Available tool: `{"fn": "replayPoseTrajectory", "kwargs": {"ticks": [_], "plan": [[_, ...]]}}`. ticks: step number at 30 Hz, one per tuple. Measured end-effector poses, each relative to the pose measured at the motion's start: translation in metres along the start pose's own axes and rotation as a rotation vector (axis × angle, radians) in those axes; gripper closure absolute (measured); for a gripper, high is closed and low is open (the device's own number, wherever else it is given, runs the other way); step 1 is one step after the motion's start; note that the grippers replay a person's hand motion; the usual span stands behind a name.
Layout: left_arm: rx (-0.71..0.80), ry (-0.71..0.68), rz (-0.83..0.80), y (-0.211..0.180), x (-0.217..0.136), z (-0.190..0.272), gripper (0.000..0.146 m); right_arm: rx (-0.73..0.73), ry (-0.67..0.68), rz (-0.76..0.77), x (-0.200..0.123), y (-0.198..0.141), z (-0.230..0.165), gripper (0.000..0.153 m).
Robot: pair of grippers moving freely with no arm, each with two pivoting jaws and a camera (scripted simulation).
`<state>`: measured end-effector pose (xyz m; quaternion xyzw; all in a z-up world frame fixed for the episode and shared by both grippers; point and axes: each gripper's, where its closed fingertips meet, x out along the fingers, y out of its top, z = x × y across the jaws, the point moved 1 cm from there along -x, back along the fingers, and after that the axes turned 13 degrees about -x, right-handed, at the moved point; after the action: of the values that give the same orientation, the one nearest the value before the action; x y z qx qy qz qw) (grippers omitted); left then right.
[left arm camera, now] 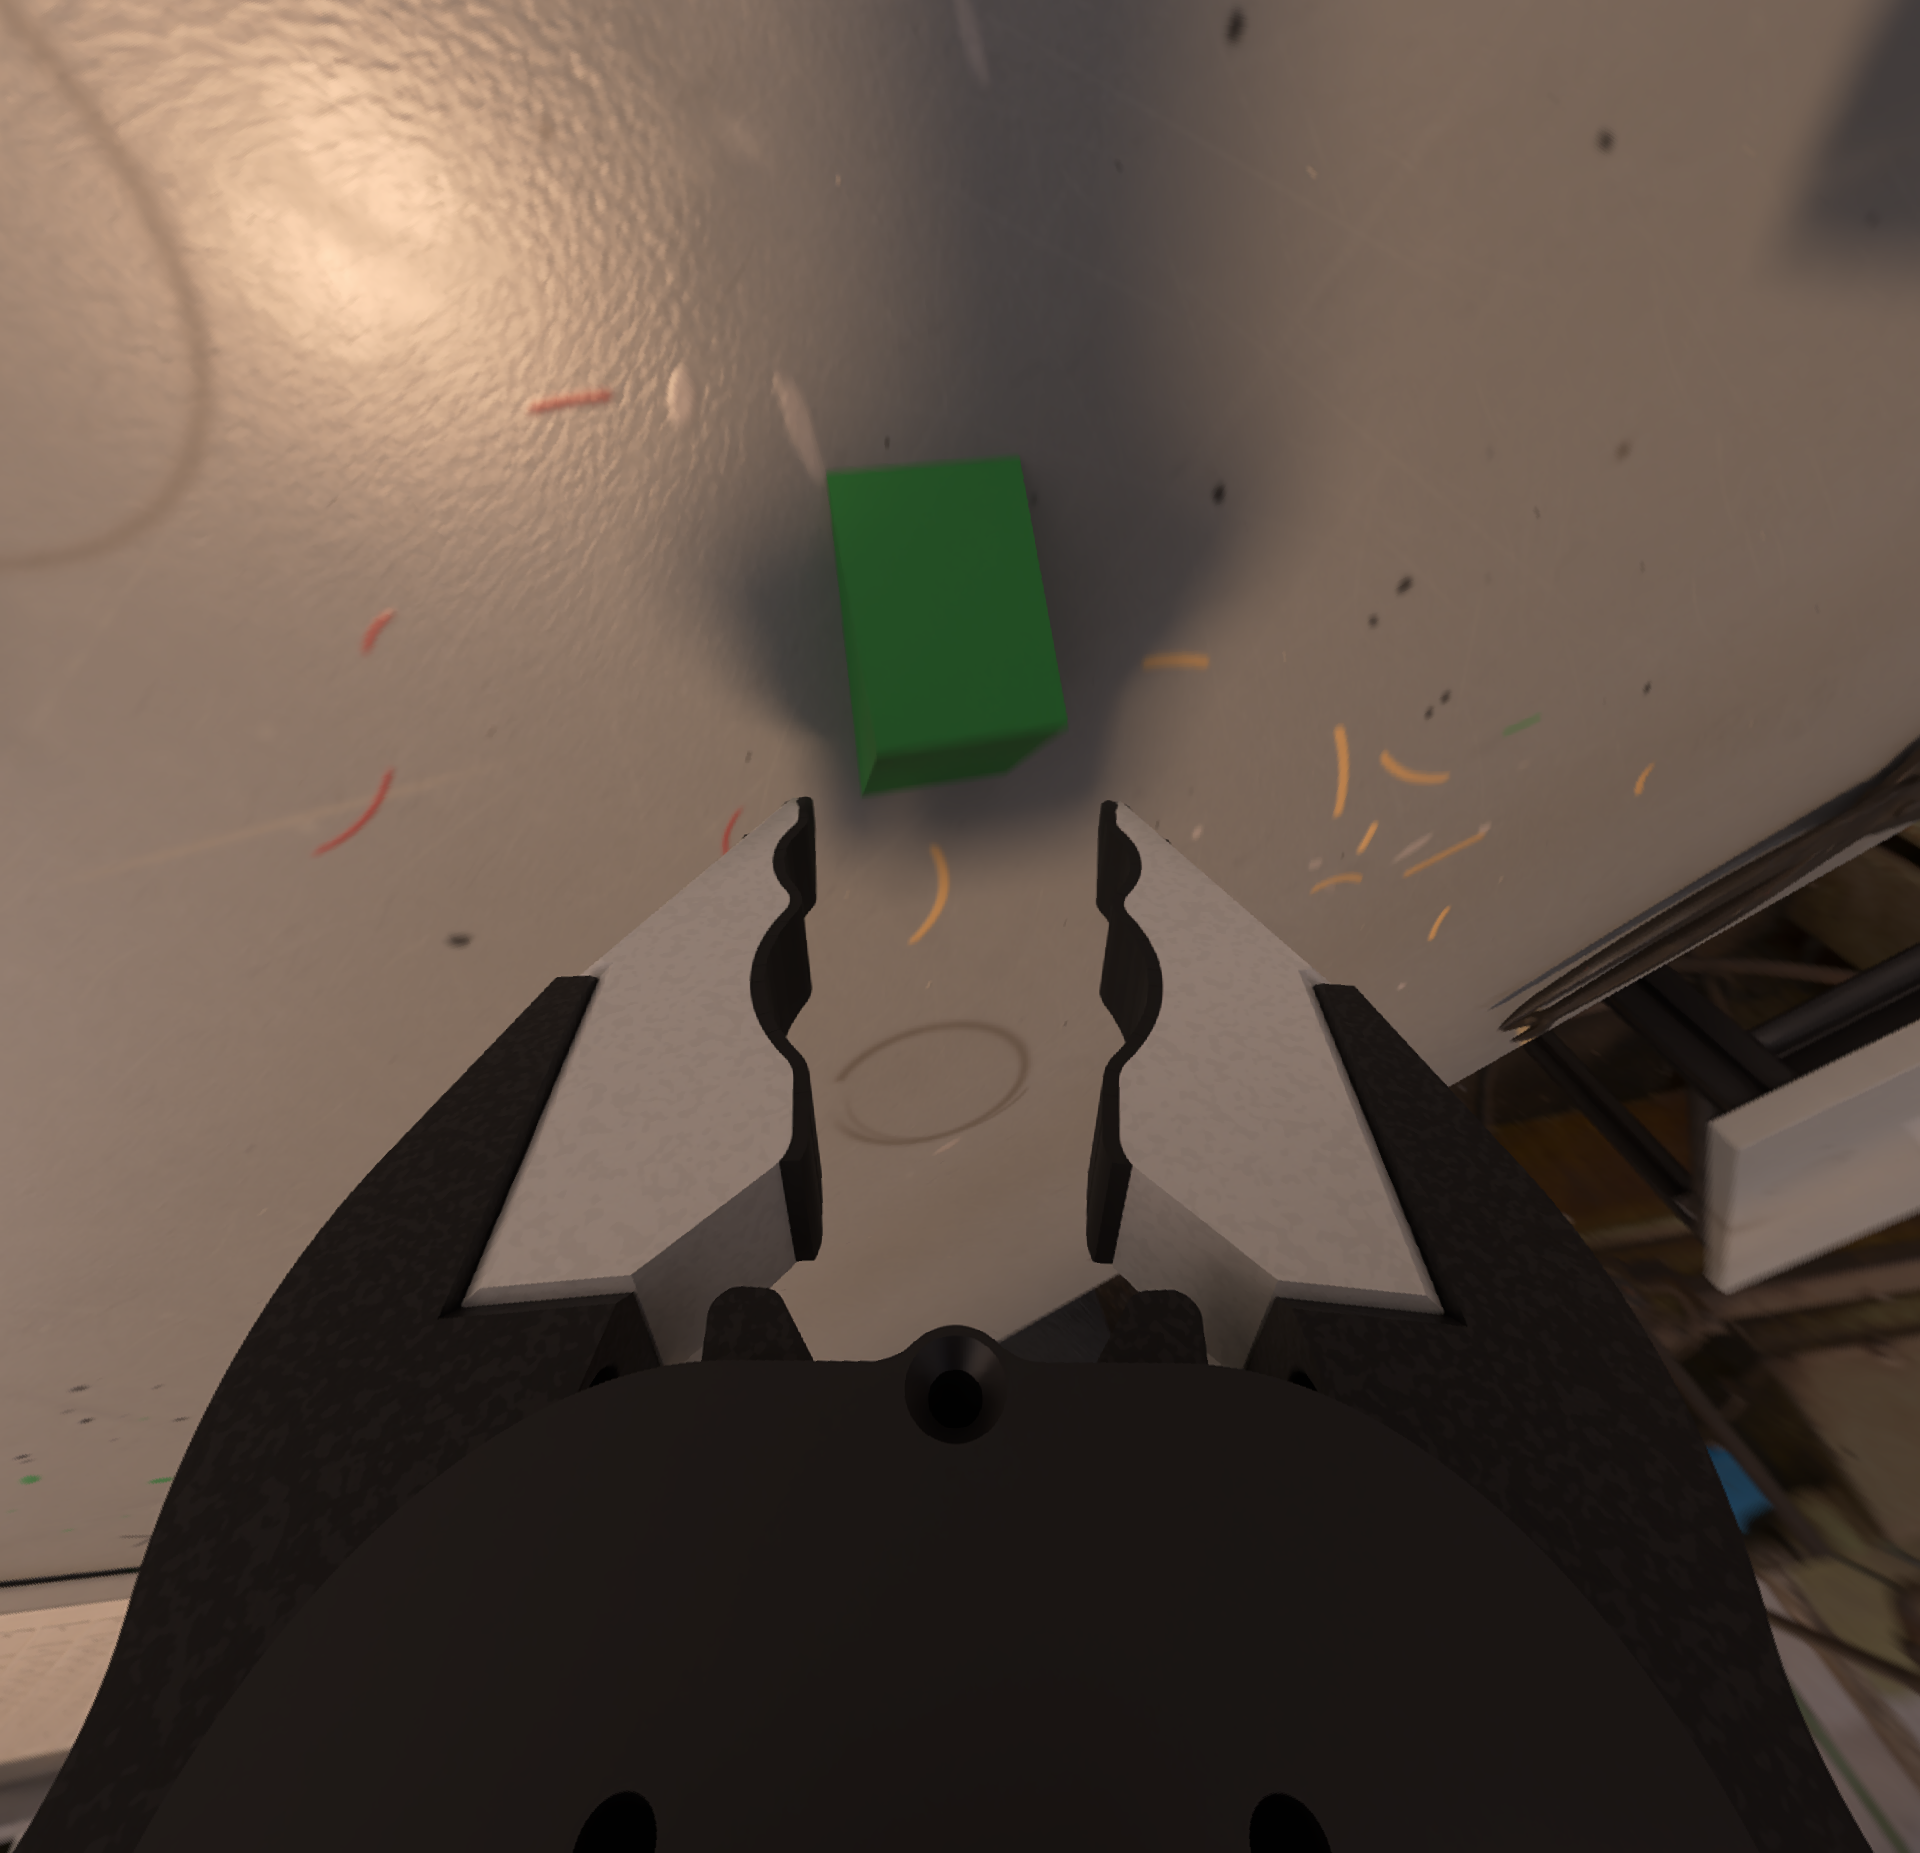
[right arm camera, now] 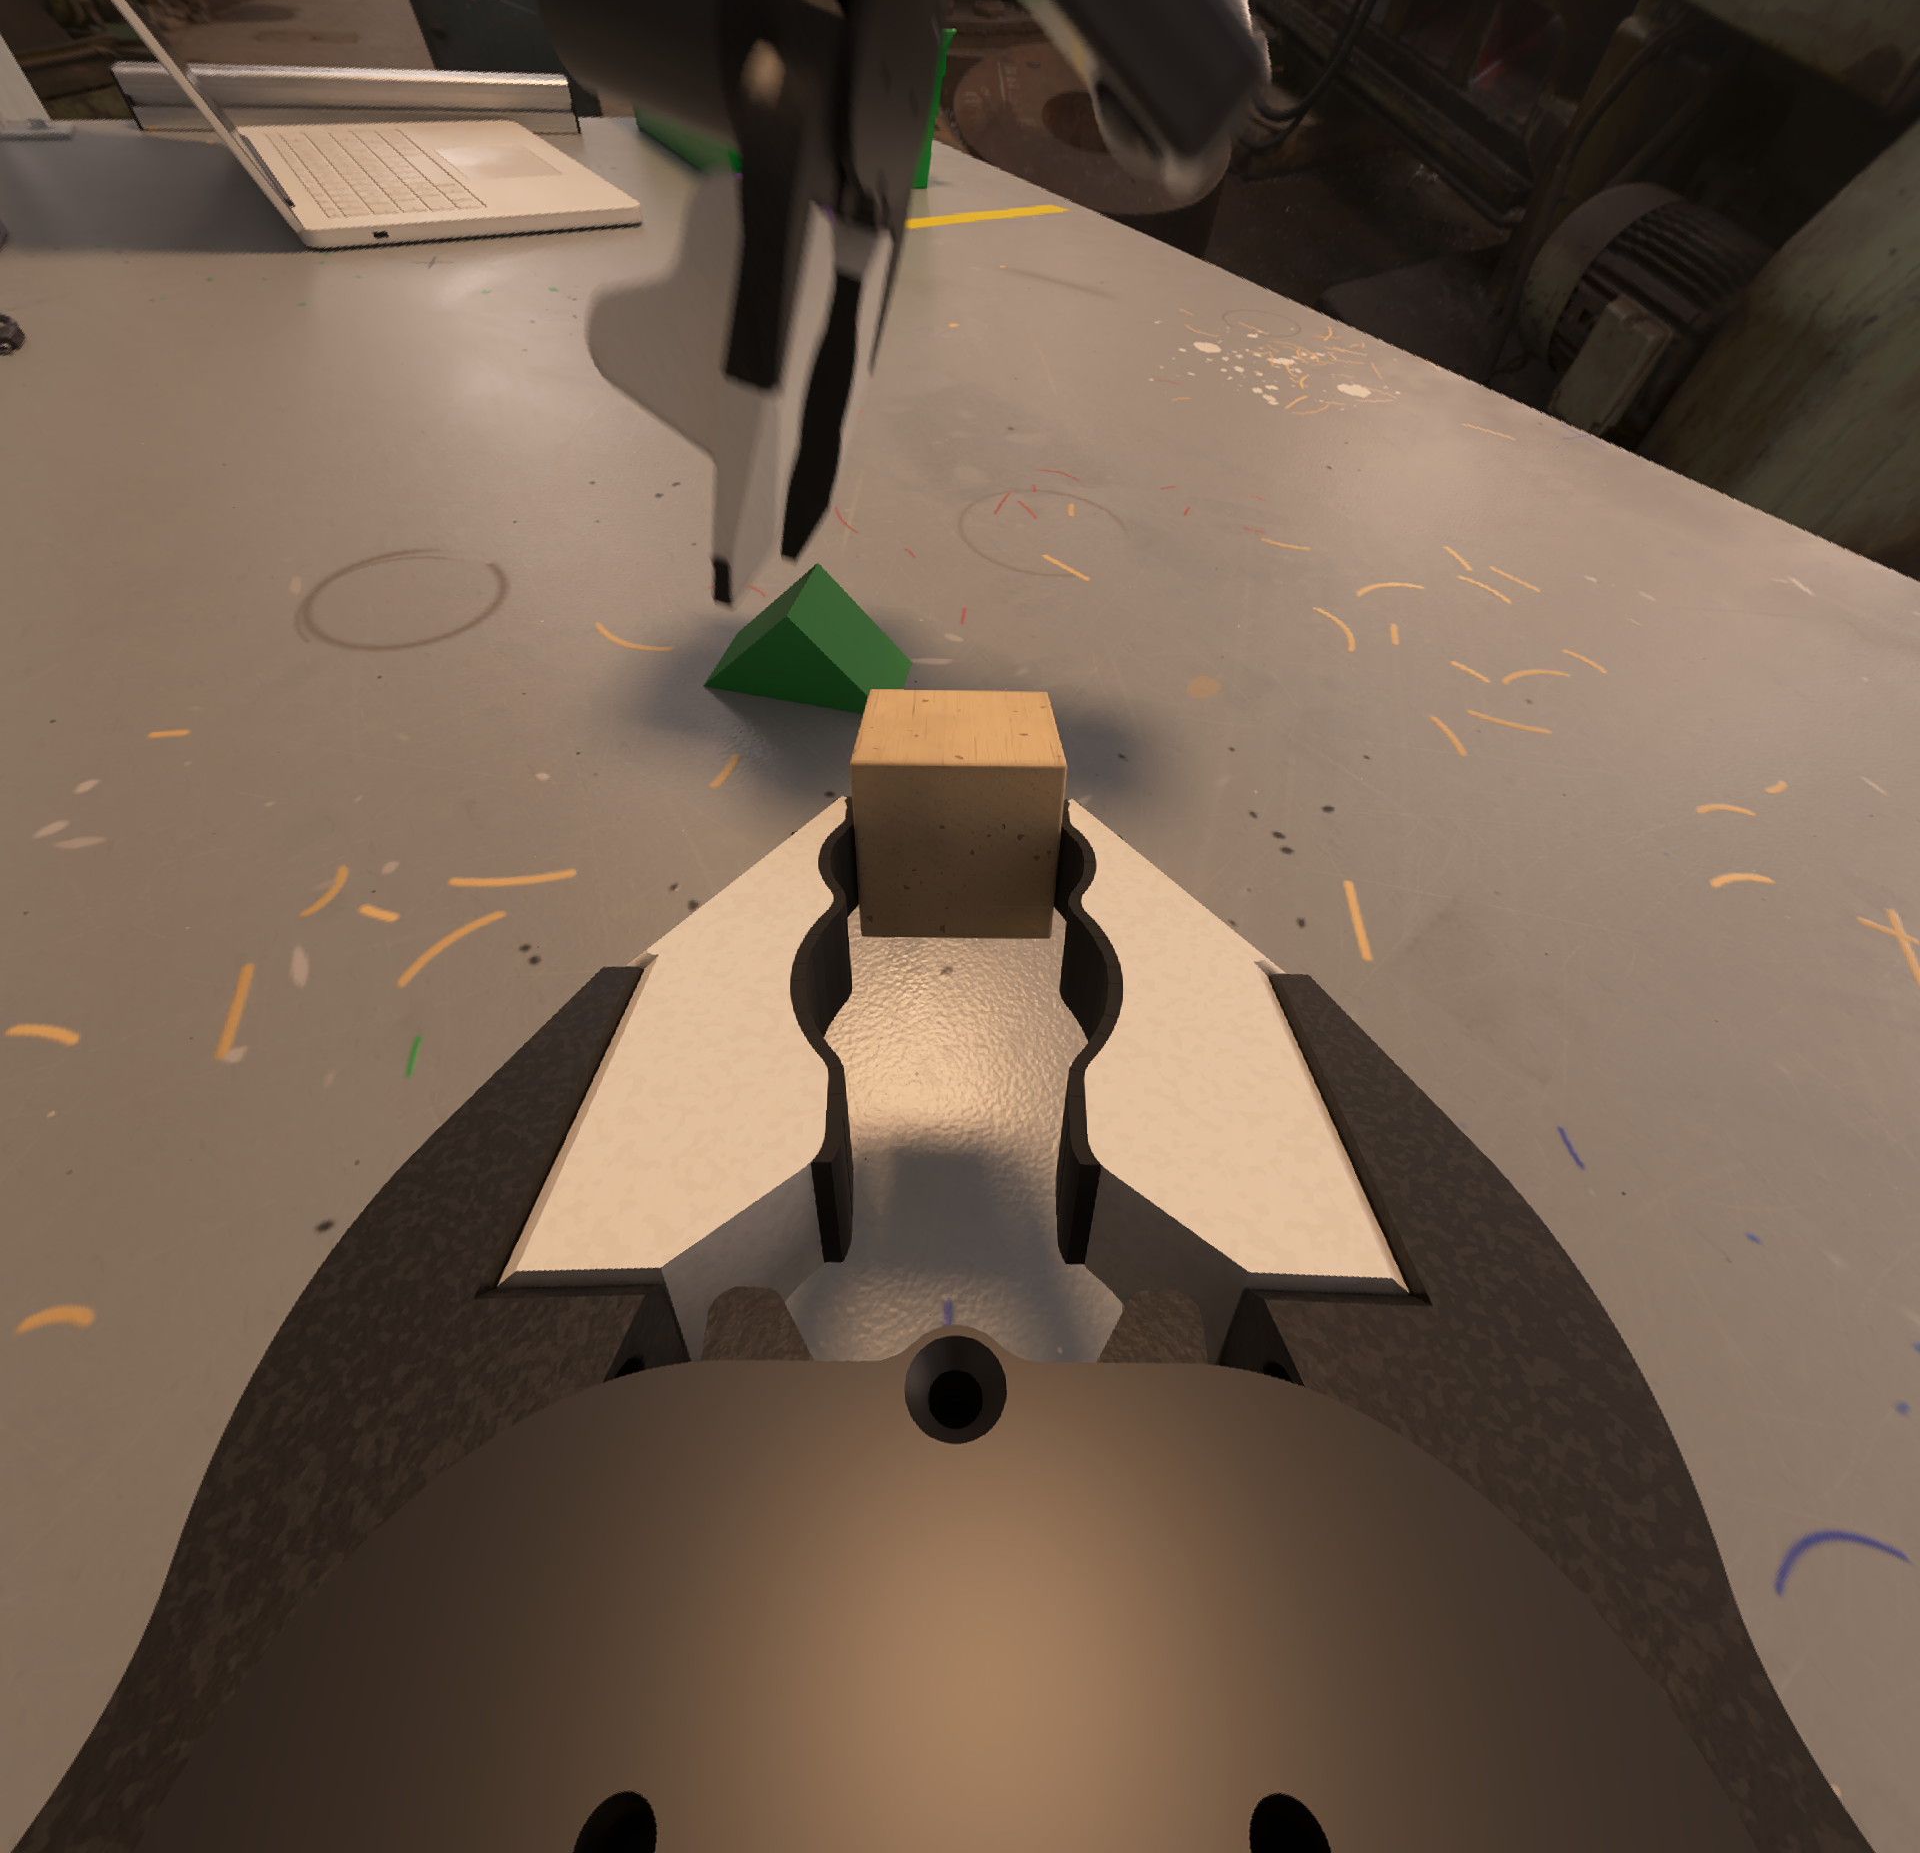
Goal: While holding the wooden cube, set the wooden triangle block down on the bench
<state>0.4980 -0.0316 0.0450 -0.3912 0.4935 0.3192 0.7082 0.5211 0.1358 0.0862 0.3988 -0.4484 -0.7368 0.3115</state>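
The triangle block (left arm camera: 945, 619) is green and lies on the grey bench (left arm camera: 416, 660), just beyond my left gripper (left arm camera: 956, 837). My left gripper is open and empty, pointing down at the block from above. In the right wrist view the block (right arm camera: 805, 650) rests on a flat face with its ridge up, and the left gripper (right arm camera: 758, 567) hovers just above its left side. My right gripper (right arm camera: 956, 816) is shut on the wooden cube (right arm camera: 956, 816), held between the fingertips above the bench, just in front of the green block.
A white open laptop (right arm camera: 416, 177) sits at the bench's far left. The bench edge (right arm camera: 1455, 369) runs diagonally on the right, with dark machinery beyond. The bench edge also shows in the left wrist view (left arm camera: 1704, 910) at the right. Paint marks and ring stains cover the surface.
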Motion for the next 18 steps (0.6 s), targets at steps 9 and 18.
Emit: {"fn": "replayPoseTrajectory", "kwargs": {"ticks": [9, 18], "plan": [[0.126, 0.491, 0.434, -0.093, -0.143, -0.120, 0.080, -0.008, 0.008, -0.015, 0.002, -0.001, -0.001, 0.116], [-0.205, 0.643, 0.317, -0.138, -0.114, -0.313, 0.080, -0.034, 0.015, -0.028, 0.005, -0.002, -0.005, 0.116]]}}
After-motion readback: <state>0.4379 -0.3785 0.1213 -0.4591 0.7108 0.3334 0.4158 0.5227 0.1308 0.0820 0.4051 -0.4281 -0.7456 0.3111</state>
